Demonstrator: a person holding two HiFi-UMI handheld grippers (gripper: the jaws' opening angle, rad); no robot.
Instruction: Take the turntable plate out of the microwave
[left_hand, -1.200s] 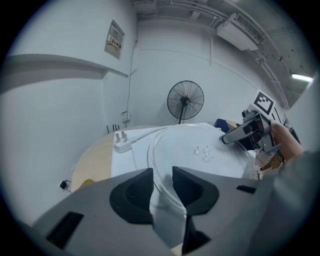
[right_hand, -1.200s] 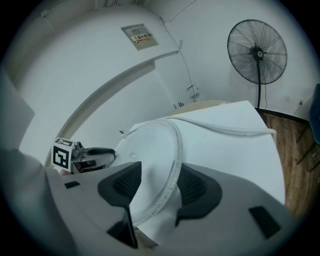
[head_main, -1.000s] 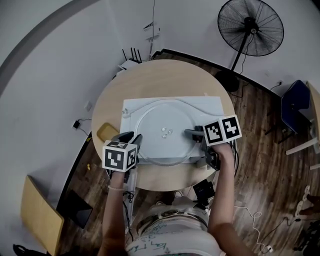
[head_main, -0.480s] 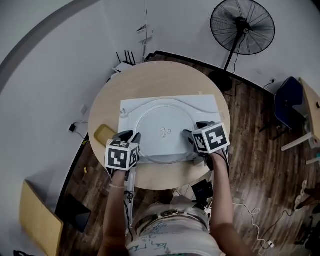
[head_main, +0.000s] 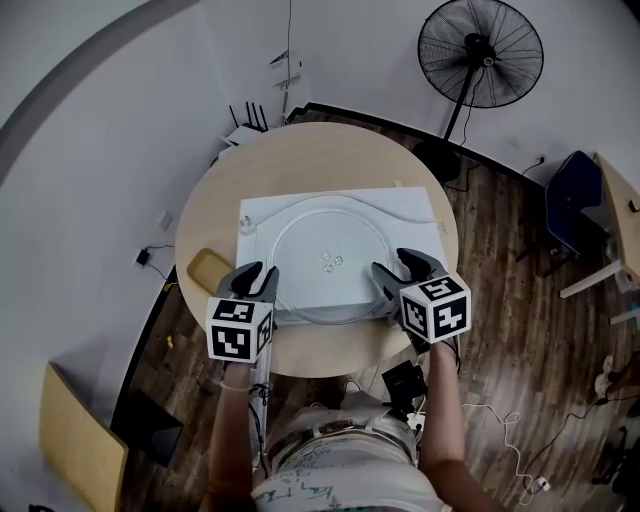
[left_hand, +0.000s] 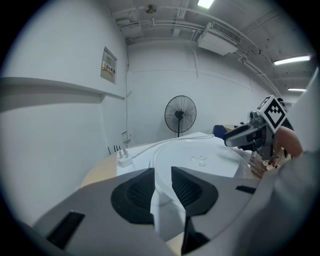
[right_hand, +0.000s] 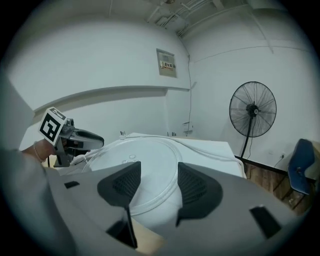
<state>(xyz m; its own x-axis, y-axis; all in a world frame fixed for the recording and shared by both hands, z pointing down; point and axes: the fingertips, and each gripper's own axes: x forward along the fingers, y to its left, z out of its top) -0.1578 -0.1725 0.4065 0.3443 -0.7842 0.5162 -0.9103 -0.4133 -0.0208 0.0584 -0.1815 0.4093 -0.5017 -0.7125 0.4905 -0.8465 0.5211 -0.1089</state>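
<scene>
In the middle of the head view, a round wooden table (head_main: 300, 160) carried a white microwave (head_main: 412, 208) seen from above. The clear glass turntable plate (head_main: 322, 235) lay flat on its top, and a white plug (head_main: 248, 226) and its cord rested along the upper edge. At the lower left of the plate, the left gripper (head_main: 257, 276) reached in over the rim. In the left gripper view its dark ribbed pads (left_hand: 134, 192) stood close together, and the plate's edge ran into the narrow gap between them, so the jaws looked closed on the rim. At the lower right of the plate, the right gripper (head_main: 393, 266) faced it from the other side. Its jaws stood wide, though they had just been closing a little. In the right gripper view the plate's rim curved down between the two pads (right_hand: 122, 184), and neither pad appeared to press on it. A small yellowish object (head_main: 211, 266) sat on the table just left of the left gripper. At the upper right of the frame, a black pedestal fan (head_main: 480, 55) stood on the wooden floor.
</scene>
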